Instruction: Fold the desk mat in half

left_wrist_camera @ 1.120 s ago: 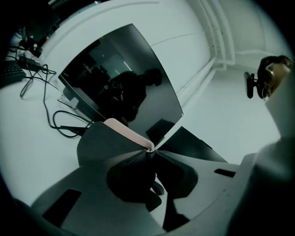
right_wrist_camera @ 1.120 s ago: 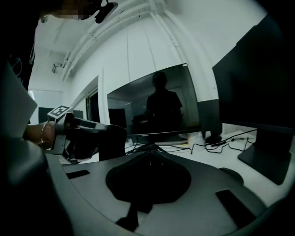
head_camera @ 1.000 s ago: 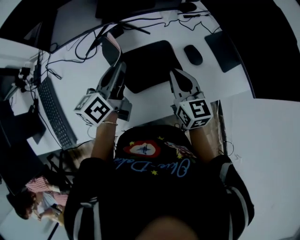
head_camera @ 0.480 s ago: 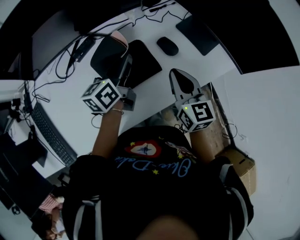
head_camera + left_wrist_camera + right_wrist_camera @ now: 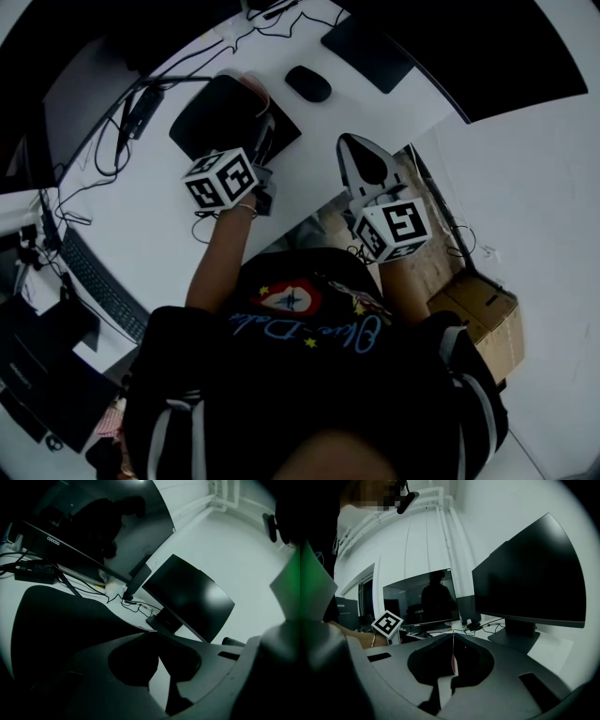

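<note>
Two hand-held grippers, each carrying one cube of square black-and-white markers, work above a white desk (image 5: 141, 206). The left gripper (image 5: 264, 127) has its jaws drawn almost together and pinched on the right-hand edge of the single black desk mat (image 5: 220, 117). The mat shows pink along that edge and lies ahead and to the left of the tips. The right gripper (image 5: 348, 142) hangs to the side, apart from the mat. Its jaws are fully together, with only a thin pinkish sliver at their seam, too small to identify. Only the head view shows one black computer mouse (image 5: 307, 83) and one flat black rectangular pad (image 5: 370, 47) beyond the left gripper's tips. The same goes for one dark keyboard (image 5: 98, 281) behind and left of its cube, and one brown cardboard box (image 5: 483, 314) on the floor behind the right gripper. The left gripper (image 5: 151, 632) view shows the desk mat (image 5: 51, 620) as a dark sheet rising left of the jaws. It also shows two black screens: a near monitor (image 5: 93, 527), whose lower bezel reads roughly "coocaa", and a far monitor (image 5: 187, 597). The right gripper (image 5: 453, 634) view shows two dark screens of its own, a large display (image 5: 534, 573) and a smaller display (image 5: 419, 599), and alone catches the left gripper's marker cube (image 5: 387, 623).
</note>
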`<state>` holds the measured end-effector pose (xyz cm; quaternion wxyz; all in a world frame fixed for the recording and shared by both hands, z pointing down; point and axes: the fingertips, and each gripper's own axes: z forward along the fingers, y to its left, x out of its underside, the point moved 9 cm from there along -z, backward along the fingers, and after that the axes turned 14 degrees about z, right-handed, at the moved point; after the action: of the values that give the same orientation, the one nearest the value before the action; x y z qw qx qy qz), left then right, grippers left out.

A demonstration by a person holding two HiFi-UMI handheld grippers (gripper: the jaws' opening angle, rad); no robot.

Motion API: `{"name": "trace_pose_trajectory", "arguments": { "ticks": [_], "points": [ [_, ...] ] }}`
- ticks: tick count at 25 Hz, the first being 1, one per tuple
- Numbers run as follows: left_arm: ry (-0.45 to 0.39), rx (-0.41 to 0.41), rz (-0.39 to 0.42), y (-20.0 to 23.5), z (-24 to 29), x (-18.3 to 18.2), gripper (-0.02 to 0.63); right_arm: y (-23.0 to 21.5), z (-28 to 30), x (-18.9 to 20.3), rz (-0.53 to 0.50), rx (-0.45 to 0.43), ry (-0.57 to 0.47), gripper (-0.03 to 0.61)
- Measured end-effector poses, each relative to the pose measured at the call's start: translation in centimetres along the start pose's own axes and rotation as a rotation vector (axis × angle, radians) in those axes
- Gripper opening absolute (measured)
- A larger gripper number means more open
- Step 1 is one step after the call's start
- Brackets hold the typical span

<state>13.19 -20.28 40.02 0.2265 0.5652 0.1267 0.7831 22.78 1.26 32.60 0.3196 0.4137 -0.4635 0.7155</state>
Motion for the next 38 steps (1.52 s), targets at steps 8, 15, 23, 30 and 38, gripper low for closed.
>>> {"name": "trace_pose_trajectory", "arguments": {
  "ticks": [8,15,23,30,38],
  "points": [
    [0.034,0.016,-0.001,0.0,0.9,1.1,0.044,0.2,-0.3,-0.1,-0.008,-0.008,0.001,0.001],
    [0.074,0.064,0.044,-0.7,1.9,1.3,0.099,1.1,0.1,-0.5,-0.029,-0.034,0.003,0.002],
    [-0.031,0.134,0.103,-2.0,-0.3,-0.4,0.098,2.3,1.4,-1.0,-0.028,-0.091,-0.004,0.002],
    [-0.071,-0.044,0.26,0.1,-7.0,-1.2,0.098,5.8,6.0,-1.3,-0.025,-0.26,0.049,0.0],
    [-0.154,-0.303,0.4,1.7,-16.6,-1.6,0.014,11.3,10.3,0.0,-0.025,-0.462,0.119,0.0]
  ]
}}
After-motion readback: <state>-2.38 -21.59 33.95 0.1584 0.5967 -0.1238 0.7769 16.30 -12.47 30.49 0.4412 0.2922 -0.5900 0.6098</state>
